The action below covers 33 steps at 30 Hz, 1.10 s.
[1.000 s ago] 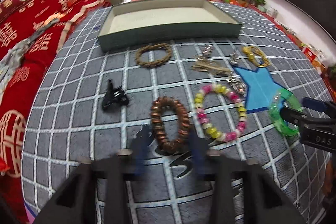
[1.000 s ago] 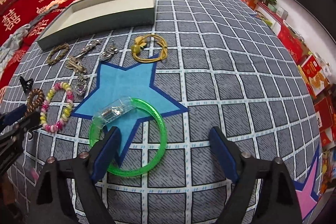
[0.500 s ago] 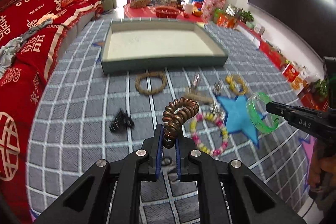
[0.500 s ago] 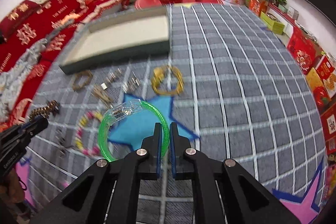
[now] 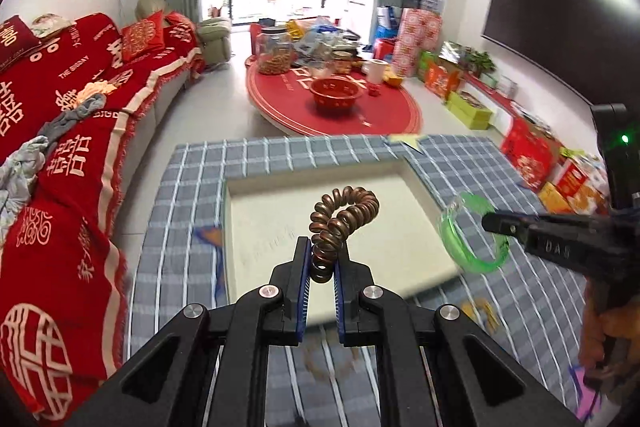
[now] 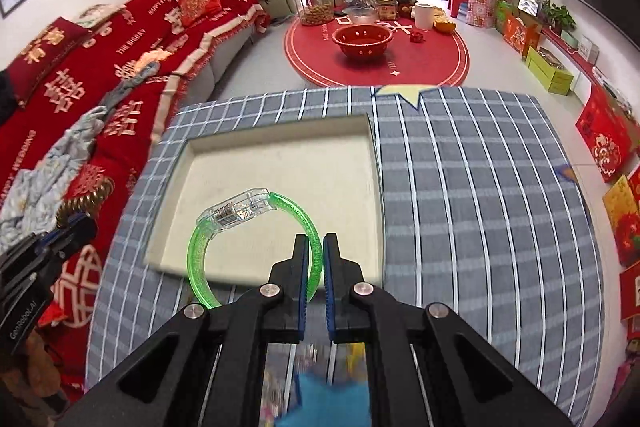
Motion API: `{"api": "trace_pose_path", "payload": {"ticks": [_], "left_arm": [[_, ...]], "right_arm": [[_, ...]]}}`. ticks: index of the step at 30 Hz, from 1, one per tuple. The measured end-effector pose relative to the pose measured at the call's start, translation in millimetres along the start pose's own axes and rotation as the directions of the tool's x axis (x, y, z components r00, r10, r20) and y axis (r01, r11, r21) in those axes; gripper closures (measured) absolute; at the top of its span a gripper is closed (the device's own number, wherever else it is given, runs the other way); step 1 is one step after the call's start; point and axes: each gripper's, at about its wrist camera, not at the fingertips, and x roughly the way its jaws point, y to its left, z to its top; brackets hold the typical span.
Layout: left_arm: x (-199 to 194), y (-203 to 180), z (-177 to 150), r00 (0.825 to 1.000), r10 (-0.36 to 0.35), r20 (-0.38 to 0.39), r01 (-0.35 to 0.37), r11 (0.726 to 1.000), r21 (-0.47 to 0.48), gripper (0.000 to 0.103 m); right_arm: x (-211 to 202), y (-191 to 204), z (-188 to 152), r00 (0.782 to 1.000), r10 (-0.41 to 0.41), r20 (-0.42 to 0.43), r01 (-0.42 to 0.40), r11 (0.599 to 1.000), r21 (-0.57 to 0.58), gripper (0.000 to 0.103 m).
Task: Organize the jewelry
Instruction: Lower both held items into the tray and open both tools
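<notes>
My left gripper (image 5: pixel 322 251) is shut on a brown beaded bracelet (image 5: pixel 342 217), which curls above the fingertips, raised over the near edge of the shallow cream-lined tray (image 5: pixel 280 223). My right gripper (image 6: pixel 316 249) is shut on the green translucent bangle (image 6: pixel 240 227) with a clear clasp, held above the tray (image 6: pixel 280 167) near its front edge. The right gripper also shows in the left wrist view (image 5: pixel 492 221) with the bangle (image 5: pixel 472 237) at the tray's right side. The left gripper shows at the left edge of the right wrist view (image 6: pixel 76 223).
The tray lies on a grey checked cloth (image 6: pixel 480 207). A yellow bracelet (image 5: pixel 480 309) and other jewelry lie blurred on the cloth below the grippers. A red sofa (image 5: pixel 60 147) runs along the left; a red round table (image 5: pixel 332 99) with clutter stands beyond.
Both grippers have closed on their bracelets, lifted them off the cloth and carried them forward to above the tray's near edge.
</notes>
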Motion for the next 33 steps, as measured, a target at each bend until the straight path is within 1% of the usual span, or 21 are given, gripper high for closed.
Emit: {"api": "trace_pose_path", "payload": {"ticks": [1,4,9,13,18,21,22,24,25,26,27,28,33], "left_arm": [[16,5,9,1.0,0.005,-0.004,-0.005,1.0,-0.007,0.08],[59,15,17,0.999,0.034,-0.033,-0.035,0.999,-0.016,0.08],[121,24,8,0.991,0.069,-0.116,-0.071,0.997,-0.013,0.08],[153,23,-3,0.981,0.086,-0.175,-0.087,0.996,0.001,0.08],[167,15,-13,0.97,0.137,-0.201,-0.131,0.99,0.042,0.08],[173,13,-18,0.961,0.157,-0.226,-0.146,0.987,0.063,0.079],[173,12,-18,0.962,0.164,-0.217,-0.153,0.986,0.066,0.079],[173,10,-18,0.956,0.2,-0.215,-0.188,0.979,0.077,0.079],[172,11,-18,0.955,0.198,-0.222,-0.185,0.98,0.076,0.079],[172,11,-18,0.955,0.191,-0.226,-0.179,0.981,0.072,0.079],[170,12,-18,0.957,0.185,-0.225,-0.174,0.982,0.066,0.079],[165,13,-17,0.96,0.18,-0.214,-0.172,0.984,0.055,0.079],[148,18,-9,0.975,0.133,-0.176,-0.135,0.991,0.005,0.079]], "right_arm": [[13,2,11,1.0,-0.01,-0.011,0.01,1.0,0.0,0.096],[50,3,30,0.999,-0.025,-0.04,0.026,1.0,0.008,0.096],[106,-2,38,0.996,-0.047,-0.082,0.05,0.998,0.045,0.096],[138,-4,35,0.991,-0.068,-0.112,0.074,0.996,0.051,0.096],[158,-7,26,0.986,-0.092,-0.139,0.099,0.994,0.046,0.096],[157,-5,24,0.986,-0.11,-0.125,0.115,0.993,0.03,0.095],[157,-4,24,0.986,-0.115,-0.124,0.119,0.993,0.027,0.095],[157,-2,23,0.985,-0.118,-0.122,0.121,0.993,0.015,0.093],[157,-1,23,0.986,-0.113,-0.125,0.115,0.993,0.013,0.088],[156,-1,24,0.986,-0.107,-0.126,0.11,0.994,0.016,0.074],[155,-1,24,0.987,-0.1,-0.129,0.104,0.994,0.023,0.064],[153,-1,23,0.989,-0.088,-0.122,0.093,0.995,0.035,0.052],[136,0,25,0.996,-0.03,-0.083,0.036,0.997,0.068,0.051]]}}
